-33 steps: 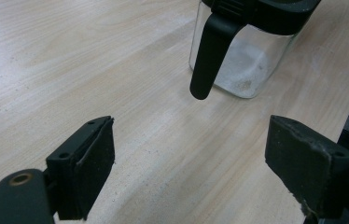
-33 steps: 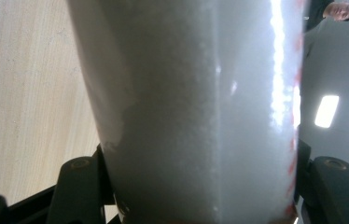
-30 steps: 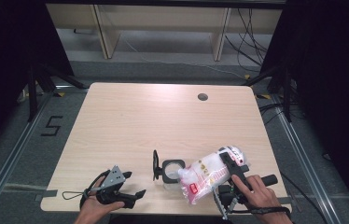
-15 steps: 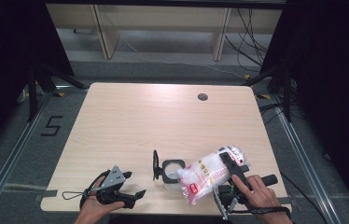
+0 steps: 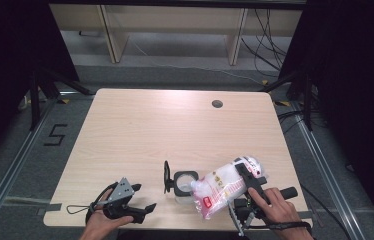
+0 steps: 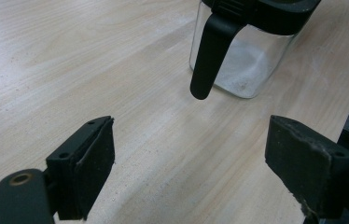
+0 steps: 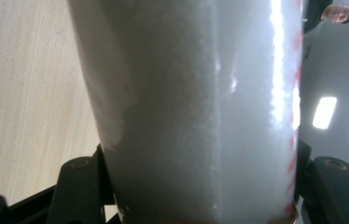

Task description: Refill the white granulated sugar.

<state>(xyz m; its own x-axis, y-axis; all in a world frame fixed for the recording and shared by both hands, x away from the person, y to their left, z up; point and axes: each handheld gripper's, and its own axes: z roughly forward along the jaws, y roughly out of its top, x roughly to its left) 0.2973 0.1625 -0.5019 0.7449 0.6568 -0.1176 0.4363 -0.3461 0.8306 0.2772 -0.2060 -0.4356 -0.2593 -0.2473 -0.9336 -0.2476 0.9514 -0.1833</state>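
On the counter (image 5: 140, 130), the jar (image 5: 185, 184) stands near the near edge, about midway across, its lid (image 5: 166, 176) swung up on its left side. The bag (image 5: 225, 186) lies tilted just right of the jar, its lower end over the jar's mouth, its upper end between the jaws of the right gripper (image 5: 249, 176). The left gripper (image 5: 145, 200) rests at the near-left, apart from the jar, facing it. A hole (image 5: 217, 104) sits far right in the counter.
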